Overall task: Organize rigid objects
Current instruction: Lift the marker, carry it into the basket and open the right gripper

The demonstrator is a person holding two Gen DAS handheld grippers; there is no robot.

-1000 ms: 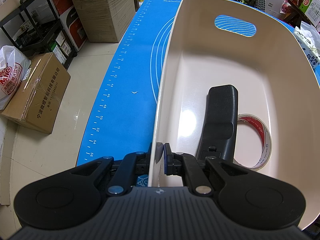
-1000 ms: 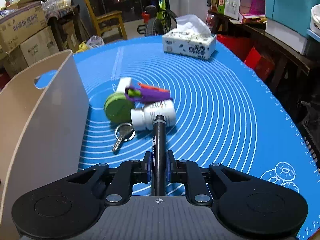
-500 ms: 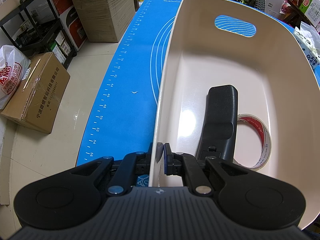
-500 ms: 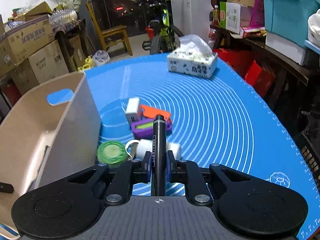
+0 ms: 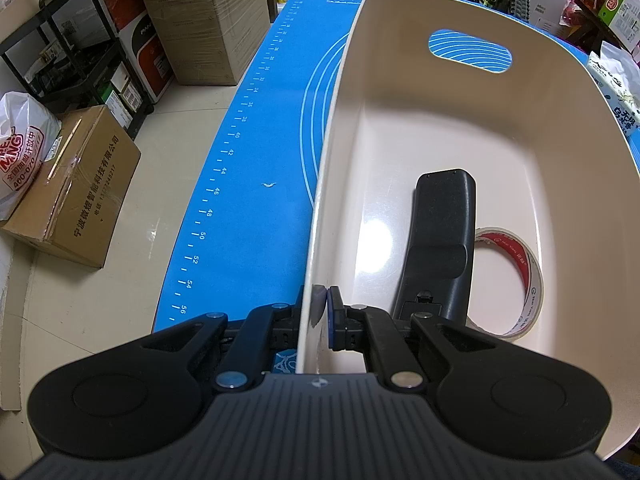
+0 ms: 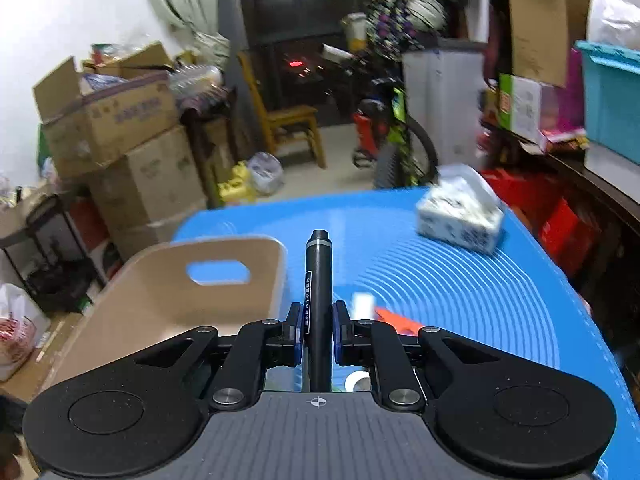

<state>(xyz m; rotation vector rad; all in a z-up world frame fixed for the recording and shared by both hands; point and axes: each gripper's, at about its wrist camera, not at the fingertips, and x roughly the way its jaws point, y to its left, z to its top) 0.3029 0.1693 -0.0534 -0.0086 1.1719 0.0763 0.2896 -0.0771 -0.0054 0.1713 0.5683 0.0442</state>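
Left tool [image 5: 323,312] pinching bin [image 5: 560,128] wall above hidden remote [image 5: 440,240]; right tool [image 6: 316,332] clamping marker [image 6: 319,280].

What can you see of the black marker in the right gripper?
The black marker is a slim, smooth, plastic-looking cylinder with a thin silver ring near its far tip and a white strip of small print along its barrel. The right gripper is shut on its middle; it points forward, above the blue mat, beside the beige bin.
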